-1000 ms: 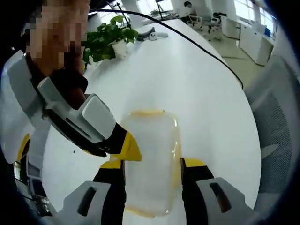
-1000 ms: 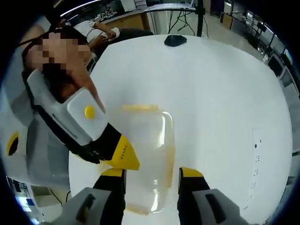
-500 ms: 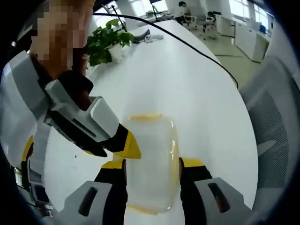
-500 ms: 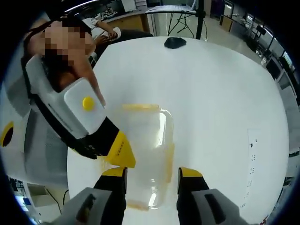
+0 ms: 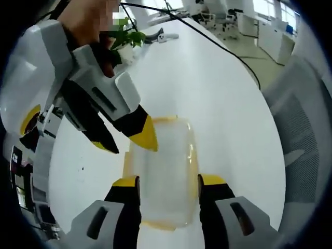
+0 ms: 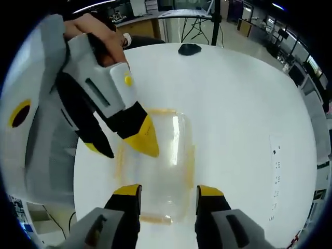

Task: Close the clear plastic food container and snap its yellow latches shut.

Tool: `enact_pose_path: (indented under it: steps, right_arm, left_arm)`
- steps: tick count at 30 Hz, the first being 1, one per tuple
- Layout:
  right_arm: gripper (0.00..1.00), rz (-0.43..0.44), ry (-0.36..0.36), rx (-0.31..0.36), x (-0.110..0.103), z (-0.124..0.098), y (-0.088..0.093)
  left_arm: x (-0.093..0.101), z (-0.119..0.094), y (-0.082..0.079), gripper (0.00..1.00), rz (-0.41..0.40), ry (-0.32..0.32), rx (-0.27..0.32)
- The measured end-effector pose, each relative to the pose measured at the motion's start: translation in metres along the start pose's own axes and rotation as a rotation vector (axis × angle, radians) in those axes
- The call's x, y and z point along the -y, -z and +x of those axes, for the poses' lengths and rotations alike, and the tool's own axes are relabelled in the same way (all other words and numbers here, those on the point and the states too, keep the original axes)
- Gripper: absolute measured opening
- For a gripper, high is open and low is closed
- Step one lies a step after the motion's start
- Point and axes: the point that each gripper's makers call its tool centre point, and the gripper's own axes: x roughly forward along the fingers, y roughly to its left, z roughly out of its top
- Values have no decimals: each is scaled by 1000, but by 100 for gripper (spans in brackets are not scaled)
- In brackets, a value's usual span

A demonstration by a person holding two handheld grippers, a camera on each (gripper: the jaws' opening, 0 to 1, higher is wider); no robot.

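the clear plastic food container [image 5: 162,179] lies on the white table [image 5: 218,93] with its lid seated, directly ahead of and between the spread, empty fingertips of the left gripper [image 5: 168,182] and likewise of the right gripper [image 6: 163,191]. judged step: latching, with the yellow latches [image 6: 190,165] along the rim apparently not yet pressed home. next, lower one fingertip onto a side latch and press until it snaps, steadying the box with the other gripper.

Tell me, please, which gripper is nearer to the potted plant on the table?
Right, it seems. The right gripper reaches over the container at its far end, toward the plant; the left gripper straddles the near end, farther away.
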Motion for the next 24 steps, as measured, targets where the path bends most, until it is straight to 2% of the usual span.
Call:
enact_pose_path:
  steps: [5, 12, 21, 24]
  right_arm:
    - [40, -1, 4, 1, -7, -1, 6]
    - [41, -4, 14, -5, -14, -4, 14]
    - [44, -8, 28, 16, -22, -6, 13]
    - [45, -19, 38, 22, -24, -7, 11]
  left_arm:
    - [-3, 1, 6, 44, 22, 2, -25]
    - [-11, 0, 12, 48, 3, 3, -41]
    - [-16, 0, 19, 52, -26, 7, -55]
    - [-14, 0, 17, 53, 0, 10, -59]
